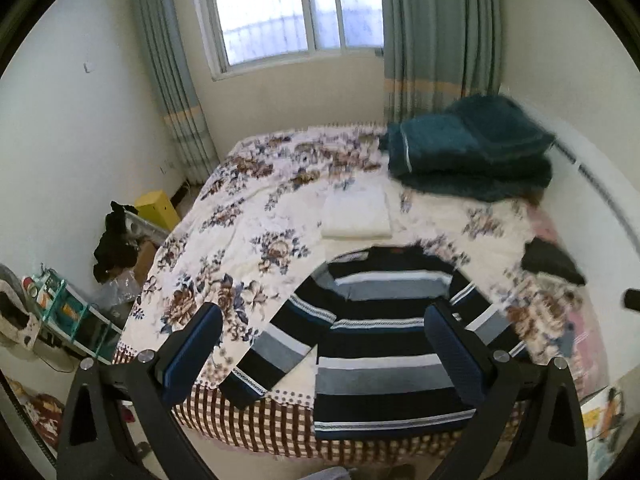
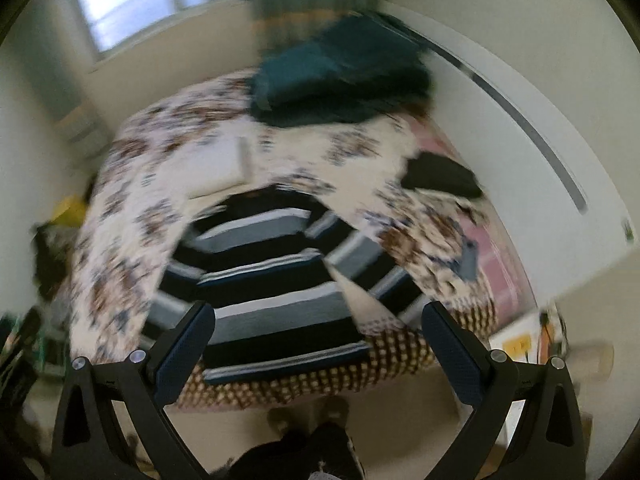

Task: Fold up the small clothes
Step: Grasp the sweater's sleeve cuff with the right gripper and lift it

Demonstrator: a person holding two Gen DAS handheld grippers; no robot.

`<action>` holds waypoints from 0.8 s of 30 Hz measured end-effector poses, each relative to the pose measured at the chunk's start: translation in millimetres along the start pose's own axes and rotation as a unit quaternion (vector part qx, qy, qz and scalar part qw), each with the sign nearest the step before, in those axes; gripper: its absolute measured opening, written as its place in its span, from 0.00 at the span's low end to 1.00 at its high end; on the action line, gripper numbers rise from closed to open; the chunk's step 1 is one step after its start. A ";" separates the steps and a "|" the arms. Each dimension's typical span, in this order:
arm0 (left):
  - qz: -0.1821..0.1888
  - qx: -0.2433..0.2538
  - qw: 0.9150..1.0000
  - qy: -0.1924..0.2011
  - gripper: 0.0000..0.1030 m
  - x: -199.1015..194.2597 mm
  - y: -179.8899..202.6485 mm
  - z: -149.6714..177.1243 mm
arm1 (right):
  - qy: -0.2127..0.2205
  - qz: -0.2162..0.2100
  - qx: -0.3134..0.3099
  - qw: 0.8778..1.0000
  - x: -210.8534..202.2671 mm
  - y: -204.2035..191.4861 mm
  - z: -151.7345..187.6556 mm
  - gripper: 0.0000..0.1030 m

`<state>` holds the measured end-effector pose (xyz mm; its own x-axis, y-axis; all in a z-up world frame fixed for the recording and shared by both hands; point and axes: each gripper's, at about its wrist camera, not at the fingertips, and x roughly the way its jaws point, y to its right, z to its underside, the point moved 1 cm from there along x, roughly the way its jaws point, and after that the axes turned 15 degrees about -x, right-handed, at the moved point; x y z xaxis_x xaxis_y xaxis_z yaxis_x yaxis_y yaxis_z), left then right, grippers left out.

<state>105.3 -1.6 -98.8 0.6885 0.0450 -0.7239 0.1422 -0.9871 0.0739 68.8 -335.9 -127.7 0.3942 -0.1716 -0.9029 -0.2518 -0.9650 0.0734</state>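
The striped sweater (image 1: 384, 344) lies flat at the near edge of the bed (image 1: 256, 216), sleeves splayed. Both hand-held grippers, left (image 1: 324, 356) and right (image 2: 318, 354), hang spread above it, empty. The knit looks soft and limp, so pinching a sleeve cuff or hem corner seems best.

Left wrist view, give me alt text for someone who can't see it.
A striped sweater lies spread flat at the near edge of a floral bedspread, framed by the open left gripper above it. Farther back sit a folded white garment and a teal blanket.

Blurred striped sweater (image 2: 276, 292) spread flat on floral bedspread (image 2: 132, 184), right tool (image 2: 318, 354) spread wide above it, empty
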 end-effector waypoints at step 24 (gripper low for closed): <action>-0.163 0.016 0.951 -0.261 1.00 381.9 2.8 175.1 | -0.284 -0.056 0.378 0.879 594.1 270.4 217.2 0.87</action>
<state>244.1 -14.1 -495.1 0.1640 0.2745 -0.9475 0.2599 -0.9386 -0.2269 43.0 -655.7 -736.3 0.0032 0.2497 -0.9683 -0.8404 -0.5241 -0.1379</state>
